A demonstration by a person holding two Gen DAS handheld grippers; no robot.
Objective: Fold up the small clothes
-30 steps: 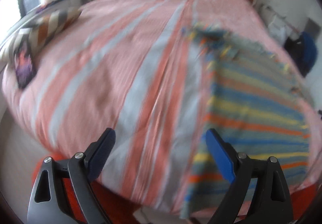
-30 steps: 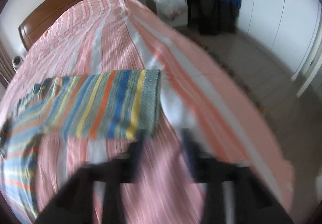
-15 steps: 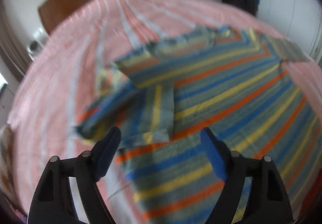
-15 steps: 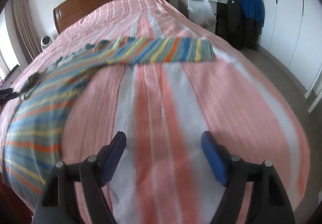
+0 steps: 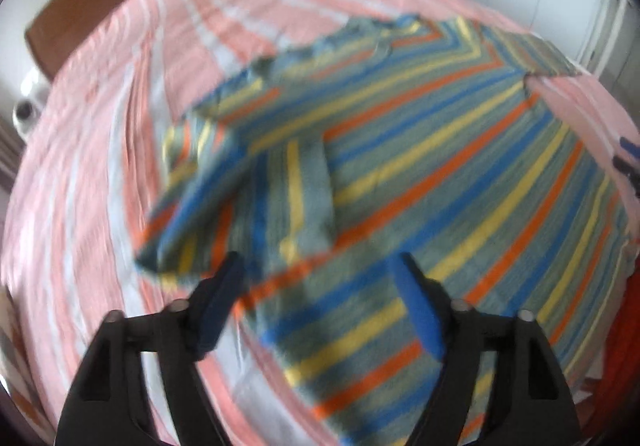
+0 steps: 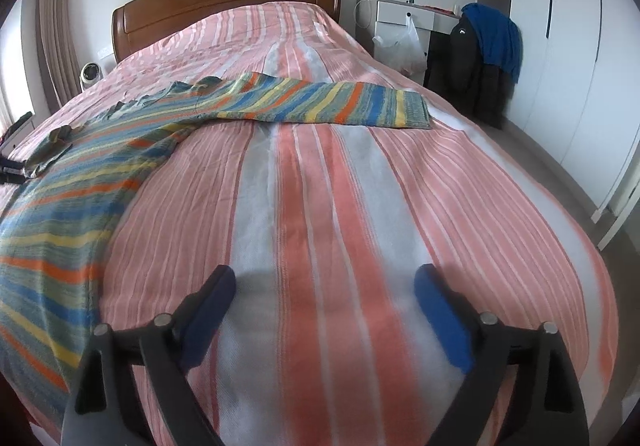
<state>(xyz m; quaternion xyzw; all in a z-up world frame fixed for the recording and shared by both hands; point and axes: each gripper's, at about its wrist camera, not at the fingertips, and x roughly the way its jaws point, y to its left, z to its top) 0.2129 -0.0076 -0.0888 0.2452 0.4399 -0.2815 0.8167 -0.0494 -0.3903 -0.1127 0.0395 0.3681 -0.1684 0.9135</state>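
No legible text, label, brand, number or sign appears in either view. A small pale mark sits on the dark jacket [image 6: 476,57] draped over the chair, but it is too small to read. The left wrist view is blurred, and nothing written can be made out in it.

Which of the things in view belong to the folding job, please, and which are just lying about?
Belongs to the job:
- striped sweater, spread on the bed
- left claw, opening, empty
- right claw, opening, empty

Lying about:
- blue garment by the wardrobe
- plastic bag
- small fan
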